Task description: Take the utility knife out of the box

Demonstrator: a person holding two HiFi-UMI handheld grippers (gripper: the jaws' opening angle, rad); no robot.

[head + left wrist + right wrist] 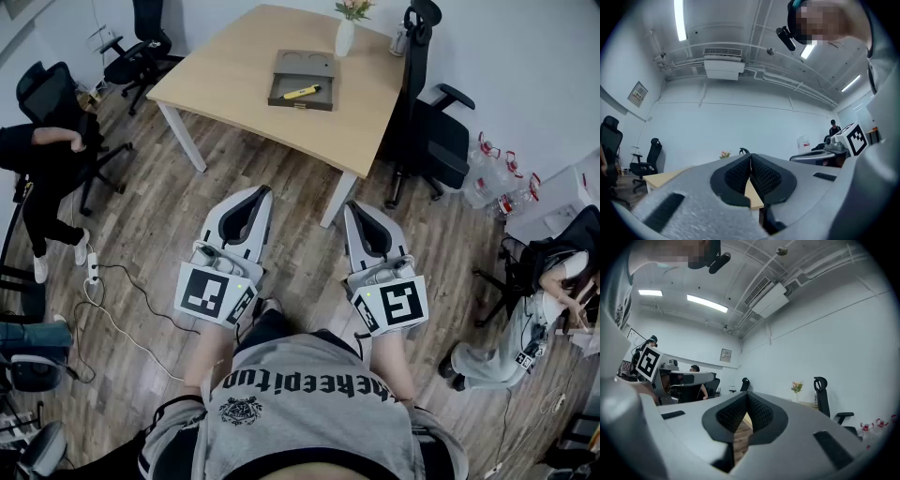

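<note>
One wooden table [234, 75] bears a grey box [305, 66]. Well short of it, the left gripper [263, 192] and right gripper [352, 207] hover, jaws together, empty. The yellow utility knife [300, 92] lies inside the box. The person's shirt print is illegible.

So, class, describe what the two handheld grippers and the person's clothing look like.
Both the left gripper and right gripper are pale grey and tapering, with black textured pads. Each carries a cube with black-and-white square markers, and a small green light. The person wears a grey T-shirt with black lettering.
</note>
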